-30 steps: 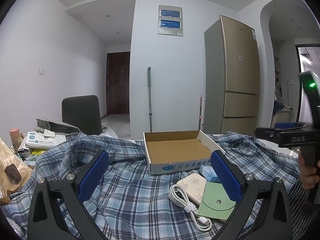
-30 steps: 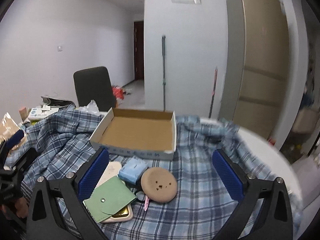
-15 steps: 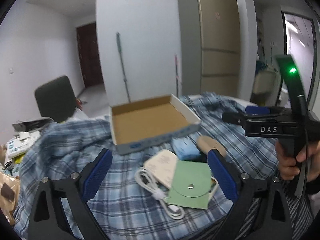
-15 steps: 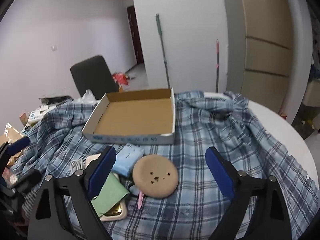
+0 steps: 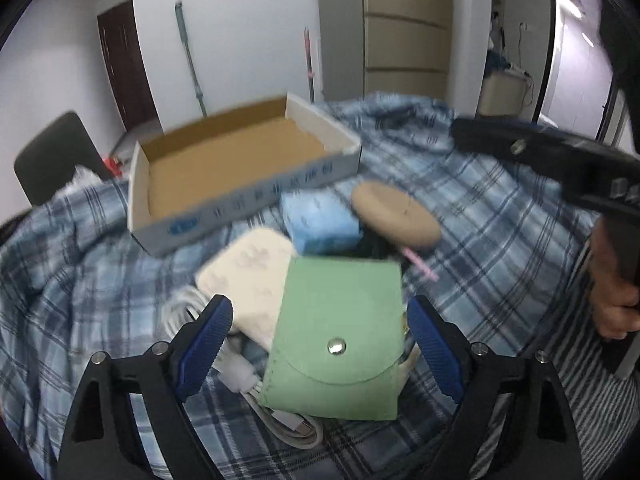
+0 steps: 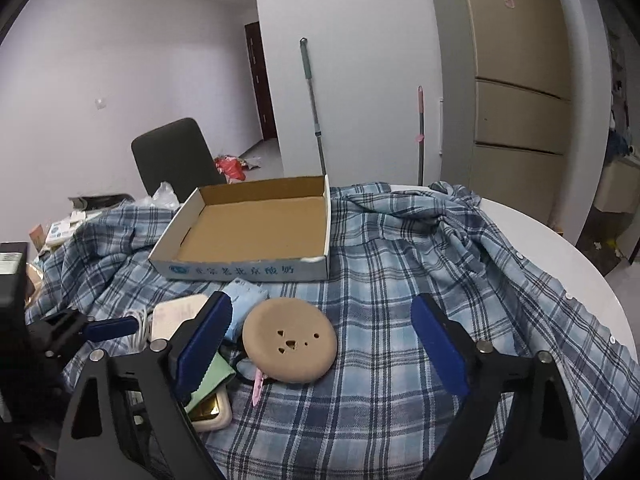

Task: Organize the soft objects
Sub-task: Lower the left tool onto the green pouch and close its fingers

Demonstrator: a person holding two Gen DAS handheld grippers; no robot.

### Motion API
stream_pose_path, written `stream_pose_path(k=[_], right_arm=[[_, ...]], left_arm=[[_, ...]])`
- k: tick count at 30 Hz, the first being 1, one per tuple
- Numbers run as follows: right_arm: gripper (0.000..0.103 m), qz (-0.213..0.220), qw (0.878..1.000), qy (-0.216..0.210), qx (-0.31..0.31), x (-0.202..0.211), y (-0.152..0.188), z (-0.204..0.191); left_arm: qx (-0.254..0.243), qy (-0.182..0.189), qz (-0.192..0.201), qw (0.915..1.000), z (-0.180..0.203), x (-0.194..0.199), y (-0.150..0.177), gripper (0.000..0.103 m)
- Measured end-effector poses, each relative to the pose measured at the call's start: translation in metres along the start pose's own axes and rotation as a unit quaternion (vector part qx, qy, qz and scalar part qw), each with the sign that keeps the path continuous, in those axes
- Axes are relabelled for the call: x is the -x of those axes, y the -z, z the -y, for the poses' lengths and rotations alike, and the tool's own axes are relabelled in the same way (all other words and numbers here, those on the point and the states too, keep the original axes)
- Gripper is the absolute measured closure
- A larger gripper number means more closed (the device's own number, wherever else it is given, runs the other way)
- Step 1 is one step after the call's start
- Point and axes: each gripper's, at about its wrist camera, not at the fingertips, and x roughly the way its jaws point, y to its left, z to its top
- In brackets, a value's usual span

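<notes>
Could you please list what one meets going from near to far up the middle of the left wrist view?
green pouch → blue tissue pack → cardboard box → mop handle

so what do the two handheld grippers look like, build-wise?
Both match: the left gripper and right gripper have black angular frames with silver screws and ribbed blue finger pads. Seen from the left camera, the right unit is a black bar with a white-lettered label, gripped by a bare hand.
</notes>
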Motion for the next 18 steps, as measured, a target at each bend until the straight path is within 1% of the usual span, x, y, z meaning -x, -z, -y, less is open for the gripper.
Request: stream_pose_path(k=[3, 4, 7, 10, 11, 12, 18], right_arm=[[0.012, 0.0, 1.0, 0.002, 0.007, 0.0, 0.001, -0.002], [0.012, 0.0, 1.0, 0.003, 0.008, 0.0, 0.001, -0.002], [0.012, 0.0, 1.0, 0.005, 0.009, 0.0, 0.002, -0.003], [0.012, -0.001, 1.0, 0.006, 0.01, 0.0, 0.003, -0.003], [0.012, -0.001, 1.0, 0.007, 0.01, -0.001, 0.003, -0.003], [0.012, -0.003, 1.0, 0.008, 0.011, -0.001, 0.003, -0.003], [0.012, -0.009, 1.0, 0.012, 0.013, -0.005, 0.005, -0.003]], left_arm=[[0.003, 0.002, -0.029, 0.9996, 0.0, -0.015, 0.007, 0.016], [0.0, 0.004, -0.03, 0.9995, 0.001, -0.016, 0.009, 0.016], [-0.007, 0.016, -0.03, 0.9994, 0.003, -0.016, 0.009, 0.019], [-0.013, 0.019, -0.033, 0.9992, 0.004, -0.019, 0.01, 0.024], [-0.016, 0.022, -0.032, 0.9991, 0.005, -0.018, 0.011, 0.028], [-0.019, 0.024, -0.032, 0.999, 0.007, -0.018, 0.011, 0.03], [-0.026, 0.032, -0.026, 0.9988, 0.01, -0.015, 0.012, 0.032]])
